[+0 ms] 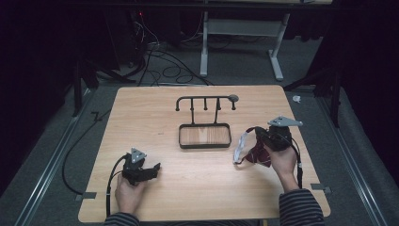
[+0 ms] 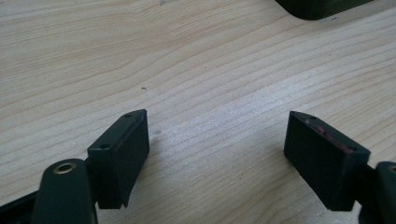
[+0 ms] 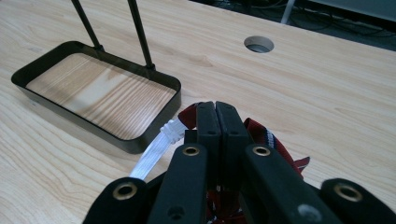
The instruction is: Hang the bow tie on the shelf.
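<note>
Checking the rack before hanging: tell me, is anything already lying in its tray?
No. In the right gripper view the tray shows bare wood inside, and the red cloth sits outside it.

A pale, matt wood-grain table [image 1: 197,188] is carrying a dark metal rack [image 1: 205,117] at frame centre, while red patterned cloth [image 1: 256,153] with white ribbed strap [image 1: 241,147] is showing centre right.
</note>
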